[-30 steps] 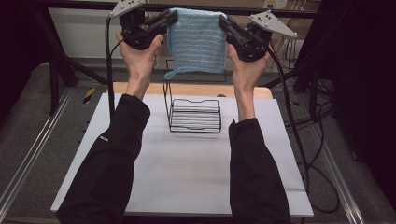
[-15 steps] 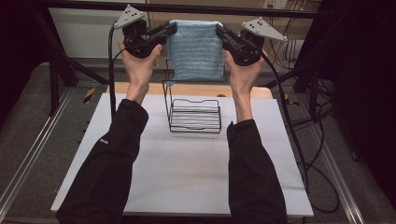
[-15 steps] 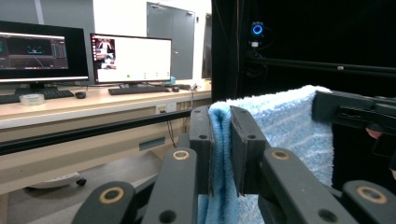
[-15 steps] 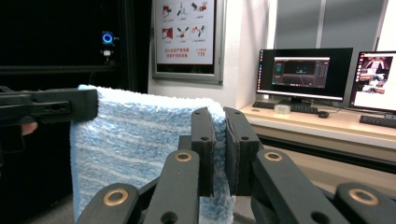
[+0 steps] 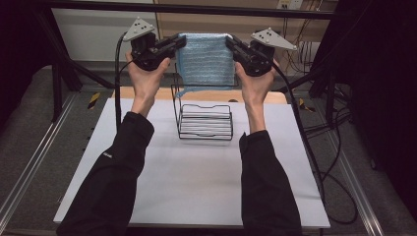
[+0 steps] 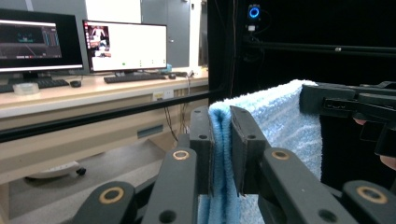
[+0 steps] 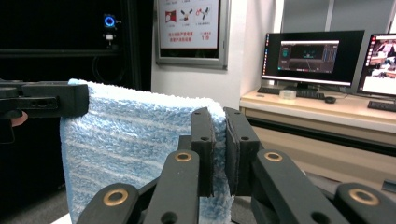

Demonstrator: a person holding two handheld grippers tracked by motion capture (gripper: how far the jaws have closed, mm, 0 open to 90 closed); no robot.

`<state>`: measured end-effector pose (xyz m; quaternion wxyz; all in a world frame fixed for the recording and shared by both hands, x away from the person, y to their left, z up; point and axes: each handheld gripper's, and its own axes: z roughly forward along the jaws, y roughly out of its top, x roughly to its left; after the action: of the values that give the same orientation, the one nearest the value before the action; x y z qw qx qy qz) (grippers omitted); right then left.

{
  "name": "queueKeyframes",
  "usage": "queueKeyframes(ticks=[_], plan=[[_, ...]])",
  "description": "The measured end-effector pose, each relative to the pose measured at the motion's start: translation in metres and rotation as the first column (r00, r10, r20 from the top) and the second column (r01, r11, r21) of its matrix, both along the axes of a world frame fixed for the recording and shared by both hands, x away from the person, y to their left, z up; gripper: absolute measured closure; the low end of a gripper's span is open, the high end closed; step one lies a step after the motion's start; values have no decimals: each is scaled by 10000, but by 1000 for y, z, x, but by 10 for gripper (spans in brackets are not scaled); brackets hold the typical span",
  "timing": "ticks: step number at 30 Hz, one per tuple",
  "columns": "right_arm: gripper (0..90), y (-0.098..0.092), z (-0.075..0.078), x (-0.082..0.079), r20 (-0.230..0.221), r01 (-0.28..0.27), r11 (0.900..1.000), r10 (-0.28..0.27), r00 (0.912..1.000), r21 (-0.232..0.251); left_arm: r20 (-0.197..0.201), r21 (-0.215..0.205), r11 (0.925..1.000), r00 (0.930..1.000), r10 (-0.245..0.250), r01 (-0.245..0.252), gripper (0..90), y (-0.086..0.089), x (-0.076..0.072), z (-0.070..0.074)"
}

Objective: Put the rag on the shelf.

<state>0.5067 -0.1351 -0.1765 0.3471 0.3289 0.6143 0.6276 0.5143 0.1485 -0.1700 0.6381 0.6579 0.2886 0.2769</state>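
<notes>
A light blue towel (image 5: 205, 61) hangs spread between both grippers, high above the far edge of the table. My left gripper (image 5: 180, 42) is shut on its upper left corner, and the towel (image 6: 221, 154) is pinched between the black jaws. My right gripper (image 5: 231, 43) is shut on the upper right corner, where the towel (image 7: 140, 140) passes between its jaws. Below the towel a black wire rack (image 5: 204, 115) stands on the white table top (image 5: 187, 172). The towel's lower edge hangs just above the rack's tall back frame.
A wooden board (image 5: 206, 96) lies along the table's far edge behind the rack. Black frame posts (image 5: 56, 73) and cables (image 5: 314, 147) flank the table. Desks with monitors (image 6: 123, 46) stand beyond the work area.
Both grippers have moved closer together and slightly down with the towel, which now hangs narrower and nearer the rack.
</notes>
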Motion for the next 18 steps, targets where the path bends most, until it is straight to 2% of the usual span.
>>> queueKeyframes(ticks=[11, 18], plan=[[837, -2, -19, -2, -548, -204, 9997, 197, 9983, -139, -300, 120, 9997, 9994, -192, 195, 803, 2, -1, -22], [833, -5, -30, -9, -939, -546, 9982, 522, 9942, -233, -402, 280, 9983, 9979, -501, 513, 802, 6, -8, -32]])
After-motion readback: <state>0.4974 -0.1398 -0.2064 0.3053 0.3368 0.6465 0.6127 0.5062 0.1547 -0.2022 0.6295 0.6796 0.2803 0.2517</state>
